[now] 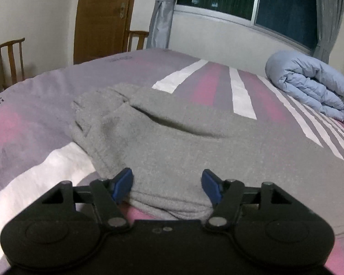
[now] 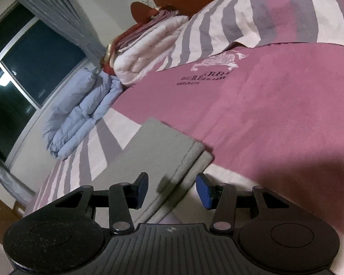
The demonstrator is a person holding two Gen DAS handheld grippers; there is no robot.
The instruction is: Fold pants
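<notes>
Both wrist views sit low over the bed (image 1: 34, 87), sharing the blue quilt (image 1: 309, 84)

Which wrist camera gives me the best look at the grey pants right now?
Left wrist: the grey pants fill the frame, bunched waist end and folds visible, reaching between the left gripper fingers. Right wrist shows only one flat hemmed leg end.

We see grey fleece pants (image 1: 172, 142) lying folded and rumpled on the bed (image 1: 34, 87), hem (image 2: 190, 160) near its front edge.

Black left gripper (image 1: 167, 185) and right gripper (image 2: 172, 189) — blue pads, silver pivots.
</notes>
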